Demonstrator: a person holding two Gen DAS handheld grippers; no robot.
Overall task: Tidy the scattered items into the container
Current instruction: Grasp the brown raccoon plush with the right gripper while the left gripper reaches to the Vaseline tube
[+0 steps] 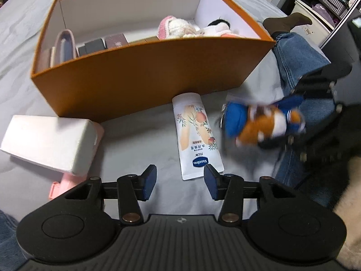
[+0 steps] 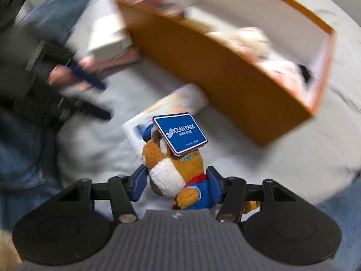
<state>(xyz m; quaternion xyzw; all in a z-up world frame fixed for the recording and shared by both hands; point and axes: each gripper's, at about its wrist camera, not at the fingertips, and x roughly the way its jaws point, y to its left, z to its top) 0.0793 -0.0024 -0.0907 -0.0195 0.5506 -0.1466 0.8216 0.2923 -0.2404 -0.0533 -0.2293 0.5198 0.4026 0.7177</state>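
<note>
- Plush toy (image 2: 174, 176), a brown-and-white animal in blue clothes with a blue Ocean Park tag (image 2: 180, 133) on its head, sits between the jaws of the right gripper (image 2: 176, 186), lifted off the grey bedding (image 1: 140, 135) and not yet over the orange box (image 1: 146, 79).
- Grip looks like the main risk: the pads press only on the soft body, low down, while the head and tag hang forward. A quick swing could let the plush squirm out and drop beside the box.
- Second risk, as I judge it: the box's near wall stands high, so a carry that stays low could catch the dangling head or tag on the rim and knock the toy loose.
- Vaseline tube (image 1: 196, 135) lies flat on the bedding just in front of the box, directly beyond the left gripper (image 1: 180, 184), whose jaws are spread with nothing between them; one fingertip sits at the tube's crimped end. A close from there could pinch only that flat edge and let the tube slide out.
- White box (image 1: 49, 140) rests on a pink item near the orange box's corner, still outside.
- Both grippers point steeply down at the bedding, close together, so they could bump if both head for the box at once.
- Right view is smeared, so finer contact is hard to judge.
</note>
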